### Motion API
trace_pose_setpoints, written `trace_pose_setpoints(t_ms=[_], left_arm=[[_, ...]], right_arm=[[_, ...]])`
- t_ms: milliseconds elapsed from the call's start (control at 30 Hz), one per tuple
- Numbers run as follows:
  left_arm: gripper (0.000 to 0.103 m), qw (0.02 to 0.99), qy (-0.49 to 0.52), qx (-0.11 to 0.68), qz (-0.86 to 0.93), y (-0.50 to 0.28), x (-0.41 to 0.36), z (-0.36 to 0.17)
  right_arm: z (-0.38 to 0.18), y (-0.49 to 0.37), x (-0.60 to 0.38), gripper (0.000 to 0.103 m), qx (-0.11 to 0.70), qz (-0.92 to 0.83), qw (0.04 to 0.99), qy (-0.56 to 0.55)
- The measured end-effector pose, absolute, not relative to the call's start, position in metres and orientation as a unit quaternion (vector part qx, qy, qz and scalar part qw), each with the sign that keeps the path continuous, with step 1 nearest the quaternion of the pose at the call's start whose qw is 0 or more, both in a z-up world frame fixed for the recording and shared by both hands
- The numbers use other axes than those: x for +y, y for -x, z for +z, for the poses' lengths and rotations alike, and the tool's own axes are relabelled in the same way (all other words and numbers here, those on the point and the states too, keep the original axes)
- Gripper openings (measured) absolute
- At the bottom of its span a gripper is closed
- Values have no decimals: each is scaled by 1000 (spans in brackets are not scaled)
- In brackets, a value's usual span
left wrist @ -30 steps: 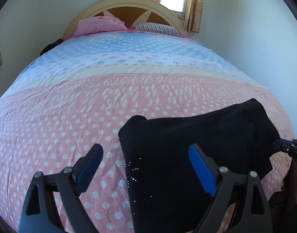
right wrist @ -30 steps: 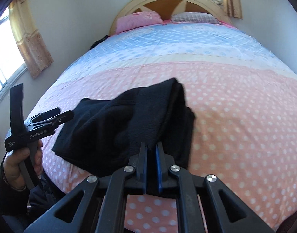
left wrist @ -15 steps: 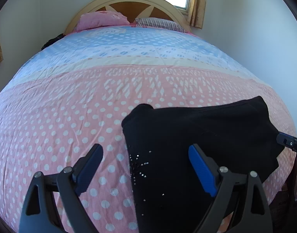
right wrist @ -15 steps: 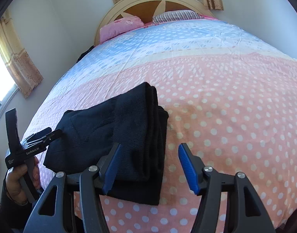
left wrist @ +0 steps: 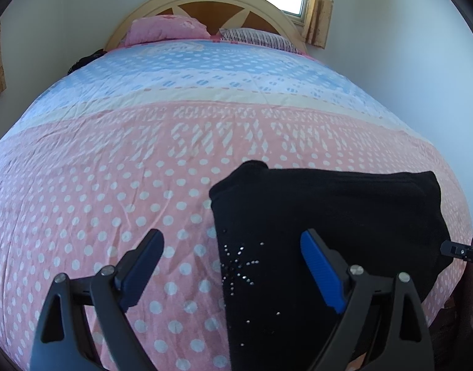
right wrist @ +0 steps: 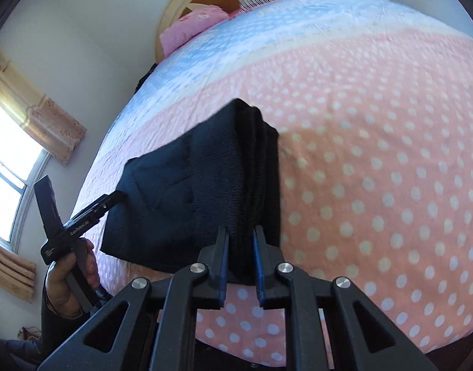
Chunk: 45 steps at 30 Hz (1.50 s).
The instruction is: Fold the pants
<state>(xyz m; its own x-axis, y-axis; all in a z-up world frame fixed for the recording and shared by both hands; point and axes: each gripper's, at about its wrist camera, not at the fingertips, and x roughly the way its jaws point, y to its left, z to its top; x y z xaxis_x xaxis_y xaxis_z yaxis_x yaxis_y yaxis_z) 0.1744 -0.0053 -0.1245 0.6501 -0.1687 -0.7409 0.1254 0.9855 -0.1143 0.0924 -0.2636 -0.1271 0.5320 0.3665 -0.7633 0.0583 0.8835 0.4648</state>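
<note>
The black pants (left wrist: pixel 326 232) are lying folded into a thick stack at the near edge of the bed (left wrist: pixel 143 160), on the pink dotted part of the quilt. In the left wrist view they are filling the area from 3 to 6 o'clock, with small sparkling studs showing near the left edge of the stack.

The left gripper (left wrist: pixel 233 253) is hanging over the pants' left edge with its jaws spread wide, one finger over bare quilt and the other over the black cloth, neither pressing on anything.

The right gripper (right wrist: pixel 240 241) has just been closing, and its blue pads are now pinching the thick folded edge of the pants at 6 o'clock in the right wrist view. In that view a hand (right wrist: pixel 69 275) is holding the left tool at 8 o'clock, its tip just beside the stack's left corner.
</note>
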Motion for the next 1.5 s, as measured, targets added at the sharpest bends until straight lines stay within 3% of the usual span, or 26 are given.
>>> trace_pose_setpoints(t_ms=[133, 233, 433, 733, 1500], left_arm=[[96, 911, 15, 405, -78, -174, -9, -126], [96, 914, -1, 399, -78, -173, -14, -122], [96, 913, -16, 396, -98, -167, -26, -118], [101, 904, -42, 414, -102, -167, -37, -132], [103, 891, -18, 435, -129, -151, -40, -144]], right_arm=[[-138, -95, -272, 17, 475, 95, 841, -243], [-126, -95, -267, 49, 466, 61, 859, -202], [-72, -95, -235, 53, 374, 89, 913, -137], [-121, -138, -218, 53, 431, 111, 884, -143], [-126, -105, -217, 54, 418, 111, 895, -111]])
